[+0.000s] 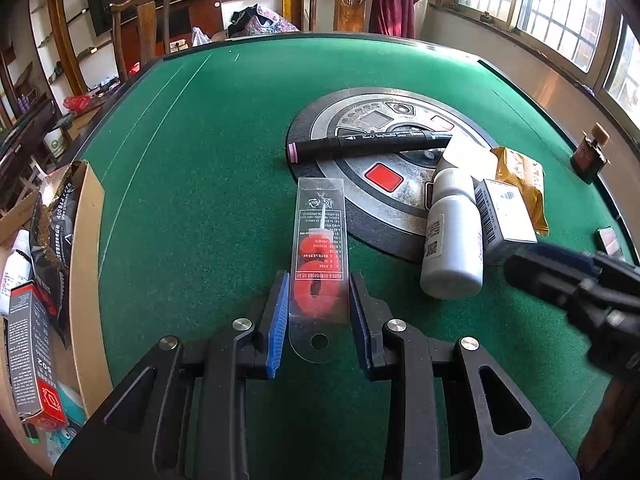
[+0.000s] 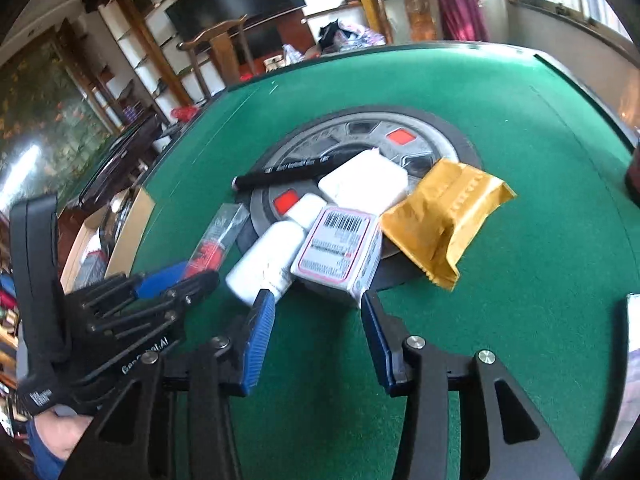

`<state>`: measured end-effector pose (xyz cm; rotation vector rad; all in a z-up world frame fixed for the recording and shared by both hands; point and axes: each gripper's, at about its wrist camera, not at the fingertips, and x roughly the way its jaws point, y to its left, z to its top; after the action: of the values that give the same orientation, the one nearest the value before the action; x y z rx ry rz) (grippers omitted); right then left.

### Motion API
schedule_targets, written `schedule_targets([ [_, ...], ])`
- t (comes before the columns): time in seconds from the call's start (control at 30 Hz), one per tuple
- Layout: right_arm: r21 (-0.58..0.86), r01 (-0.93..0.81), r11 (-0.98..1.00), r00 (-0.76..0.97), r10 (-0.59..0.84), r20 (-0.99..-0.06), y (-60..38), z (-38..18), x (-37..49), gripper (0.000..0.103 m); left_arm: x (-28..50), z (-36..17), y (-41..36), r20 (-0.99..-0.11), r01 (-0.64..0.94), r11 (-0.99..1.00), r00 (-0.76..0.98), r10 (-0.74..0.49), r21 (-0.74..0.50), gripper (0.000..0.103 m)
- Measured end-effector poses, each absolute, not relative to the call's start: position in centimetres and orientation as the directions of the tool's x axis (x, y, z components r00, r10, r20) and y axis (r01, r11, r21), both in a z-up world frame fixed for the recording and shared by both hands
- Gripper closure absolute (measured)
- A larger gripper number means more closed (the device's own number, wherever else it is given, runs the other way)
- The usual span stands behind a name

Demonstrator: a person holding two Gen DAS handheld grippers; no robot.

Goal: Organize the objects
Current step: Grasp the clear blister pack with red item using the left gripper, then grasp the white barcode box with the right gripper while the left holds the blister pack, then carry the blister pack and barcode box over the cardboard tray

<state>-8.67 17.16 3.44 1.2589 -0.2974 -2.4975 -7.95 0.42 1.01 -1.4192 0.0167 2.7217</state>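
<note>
A clear plastic packet (image 1: 320,240) with red round pieces inside lies lengthwise between the blue pads of my left gripper (image 1: 320,276), which is shut on its lower end. The right wrist view shows that packet (image 2: 218,240) sticking out of the left gripper (image 2: 176,276). My right gripper (image 2: 316,296) stands open just short of a small barcoded box (image 2: 340,248). Its left fingertip sits by a white bottle (image 2: 266,260) lying on its side. In the left wrist view the right gripper (image 1: 560,276) shows as a blur beside the box (image 1: 506,216) and bottle (image 1: 452,248).
A black marker (image 1: 368,145), a white packet (image 2: 364,184) and a gold pouch (image 2: 444,216) lie on the round control panel (image 1: 384,120) of the green felt table. An open cardboard box (image 1: 86,260) with several items sits at the left edge. A dark small bottle (image 1: 590,152) stands far right.
</note>
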Motion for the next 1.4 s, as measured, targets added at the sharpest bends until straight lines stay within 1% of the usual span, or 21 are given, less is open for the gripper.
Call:
schedule_targets([
  [0.1,0.356,0.135,-0.925,-0.591,-0.363,-0.72,18.2,3.9,-9.2,0.044,-8.0,1.0,0.4,-0.819,-0.066,-0.998,-0.572,0.057,-0.023,0.075],
  [0.2,0.396,0.088,-0.914,-0.578,-0.37,-0.727,18.4,3.6,-10.5,0.044,-8.0,1.0,0.4,-0.818,-0.065,-0.998,-0.573,0.053,-0.019,0.074],
  [0.27,0.38,0.086,-0.921,-0.565,-0.359,-0.743,17.8,3.2,-11.1,0.044,-7.9,1.0,0.4,-0.816,-0.067,-0.998,-0.575,0.054,-0.02,0.074],
  [0.33,0.348,0.076,-0.934,-0.547,-0.331,-0.769,17.3,2.6,-11.6,0.045,-7.9,1.0,0.4,-0.815,-0.067,-0.998,-0.577,0.053,-0.018,0.074],
  [0.37,0.361,0.074,-0.929,-0.552,-0.34,-0.762,17.3,2.4,-11.6,0.047,-7.9,1.0,0.4,-0.814,-0.067,-0.998,-0.578,0.05,-0.014,0.074],
  [0.4,0.355,0.074,-0.932,-0.545,-0.336,-0.768,17.3,2.2,-11.7,0.058,-7.9,1.0,0.5,-0.814,-0.067,-0.998,-0.579,0.048,-0.011,0.074],
  [0.63,0.323,0.099,-0.941,-0.597,-0.316,-0.737,18.0,3.0,-10.4,0.068,-7.8,1.1,0.4,-0.812,-0.062,-0.998,-0.582,0.051,-0.018,0.075],
  [0.77,0.329,0.117,-0.937,-0.607,-0.33,-0.723,18.3,3.5,-9.7,0.068,-7.7,1.3,0.3,-0.803,-0.045,-0.999,-0.595,0.029,-0.003,0.075],
  [0.97,0.29,0.142,-0.946,-0.591,-0.317,-0.742,17.3,2.9,-10.1,0.067,-7.8,1.1,0.6,-0.801,-0.032,-0.999,-0.599,-0.006,0.032,0.075],
  [1.1,0.226,0.151,-0.962,-0.608,-0.271,-0.746,16.6,2.7,-10.4,0.065,-7.9,0.9,0.8,-0.791,-0.025,-0.998,-0.611,-0.034,0.062,0.075],
  [1.23,0.205,0.143,-0.968,-0.612,-0.25,-0.75,16.6,2.8,-10.2,0.067,-7.8,0.9,0.8,-0.789,-0.027,-0.998,-0.614,-0.034,0.064,0.075],
  [1.33,0.213,0.133,-0.968,-0.629,-0.249,-0.737,17.1,3.3,-9.7,0.067,-7.5,1.4,0.8,-0.768,-0.014,-0.997,-0.639,-0.053,0.08,0.075],
  [1.4,0.213,0.129,-0.968,-0.659,-0.244,-0.711,17.3,4.2,-9.2,0.067,-7.1,2.0,0.7,-0.745,-0.002,-0.996,-0.664,-0.064,0.087,0.075],
])
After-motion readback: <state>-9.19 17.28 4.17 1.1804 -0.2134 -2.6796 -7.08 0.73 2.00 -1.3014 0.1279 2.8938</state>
